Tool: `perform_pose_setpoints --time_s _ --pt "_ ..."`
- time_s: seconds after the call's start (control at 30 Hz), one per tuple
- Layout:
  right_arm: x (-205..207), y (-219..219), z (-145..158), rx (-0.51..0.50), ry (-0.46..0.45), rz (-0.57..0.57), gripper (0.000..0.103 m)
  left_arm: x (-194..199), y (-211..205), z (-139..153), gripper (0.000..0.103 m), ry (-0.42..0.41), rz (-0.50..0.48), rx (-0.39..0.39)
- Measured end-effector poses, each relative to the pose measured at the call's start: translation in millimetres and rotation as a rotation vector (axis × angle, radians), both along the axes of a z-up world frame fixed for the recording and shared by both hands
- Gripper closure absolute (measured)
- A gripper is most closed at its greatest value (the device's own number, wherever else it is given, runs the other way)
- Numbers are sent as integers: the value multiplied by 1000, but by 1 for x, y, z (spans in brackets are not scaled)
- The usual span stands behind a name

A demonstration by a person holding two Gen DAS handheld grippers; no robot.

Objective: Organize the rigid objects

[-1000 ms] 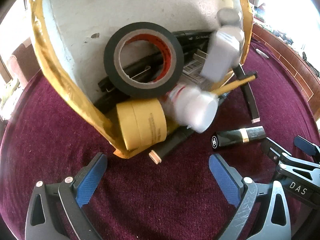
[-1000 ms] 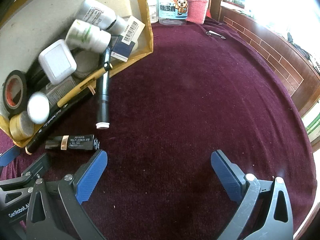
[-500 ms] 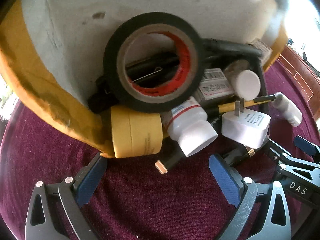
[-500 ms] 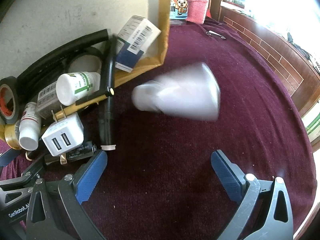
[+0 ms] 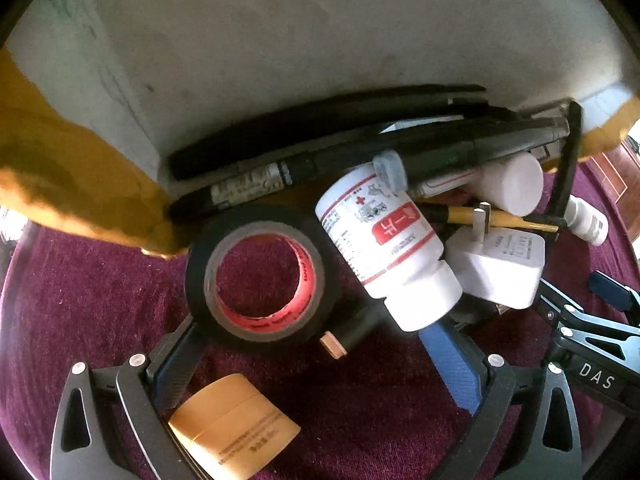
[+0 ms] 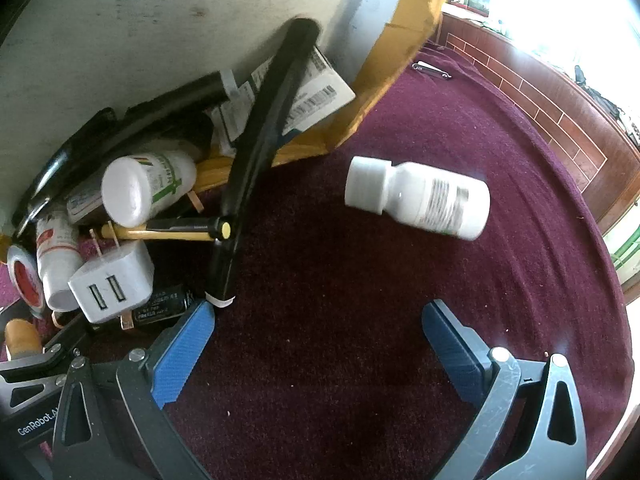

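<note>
Barely begun: both grippers, left [image 5: 316, 356] and right [image 6: 318, 344], agape and empty; ahead, tipped yellow-taped cardboard box [image 5: 80, 184], spilled black tape roll [image 5: 260, 280], white bottles unsorted.

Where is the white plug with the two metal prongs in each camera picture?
Left wrist view: the white plug is on the right side, prongs pointing up, just right of the red-labelled bottle.
Right wrist view: the white plug is at lower left, its two slots facing the camera, prongs pointing up.
Shared landmark: the yellow pen passes just behind the prongs in both views.
</note>
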State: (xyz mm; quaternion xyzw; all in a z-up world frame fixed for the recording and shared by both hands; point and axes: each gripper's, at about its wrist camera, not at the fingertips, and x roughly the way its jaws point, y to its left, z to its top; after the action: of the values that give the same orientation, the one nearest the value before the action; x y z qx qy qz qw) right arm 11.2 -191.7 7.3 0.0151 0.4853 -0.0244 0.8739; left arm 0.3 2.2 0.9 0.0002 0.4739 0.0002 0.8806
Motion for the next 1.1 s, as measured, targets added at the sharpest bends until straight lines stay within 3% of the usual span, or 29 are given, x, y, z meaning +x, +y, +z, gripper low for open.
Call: perform_pose_setpoints --time_s 1.1 --pt "-2 1 2 -4 1 0 0 0 3 -2 1 0 0 0"
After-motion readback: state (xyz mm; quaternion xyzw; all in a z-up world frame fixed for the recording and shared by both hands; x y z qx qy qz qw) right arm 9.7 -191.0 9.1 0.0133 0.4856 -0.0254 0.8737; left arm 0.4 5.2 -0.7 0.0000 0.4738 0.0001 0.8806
